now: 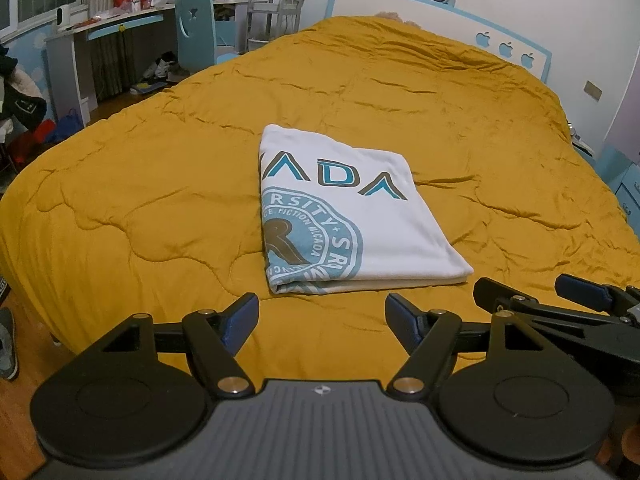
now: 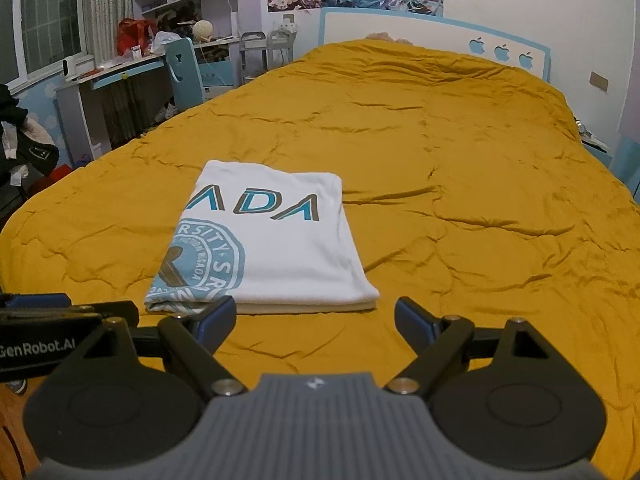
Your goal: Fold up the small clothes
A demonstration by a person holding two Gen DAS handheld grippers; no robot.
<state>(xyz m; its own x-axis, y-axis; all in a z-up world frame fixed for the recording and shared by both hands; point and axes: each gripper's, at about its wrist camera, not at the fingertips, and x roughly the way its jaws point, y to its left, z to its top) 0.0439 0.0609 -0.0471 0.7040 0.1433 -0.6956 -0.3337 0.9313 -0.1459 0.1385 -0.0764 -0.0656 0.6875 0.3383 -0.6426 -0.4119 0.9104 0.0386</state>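
Observation:
A white T-shirt (image 1: 352, 216) with teal and brown print lies folded into a neat rectangle on the mustard-yellow quilt (image 1: 160, 184). It also shows in the right wrist view (image 2: 272, 248). My left gripper (image 1: 322, 316) is open and empty, held just short of the shirt's near edge. My right gripper (image 2: 314, 318) is open and empty, also just short of the near edge, toward its right corner. The right gripper shows at the right edge of the left wrist view (image 1: 532, 292). The left gripper shows at the left edge of the right wrist view (image 2: 68, 308).
The quilt (image 2: 460, 208) covers a wide bed with a blue and white headboard (image 2: 440, 36) at the far end. A desk (image 1: 104, 28), a blue chair (image 1: 196, 32) and clutter stand to the left. A nightstand (image 1: 628, 184) is at the right.

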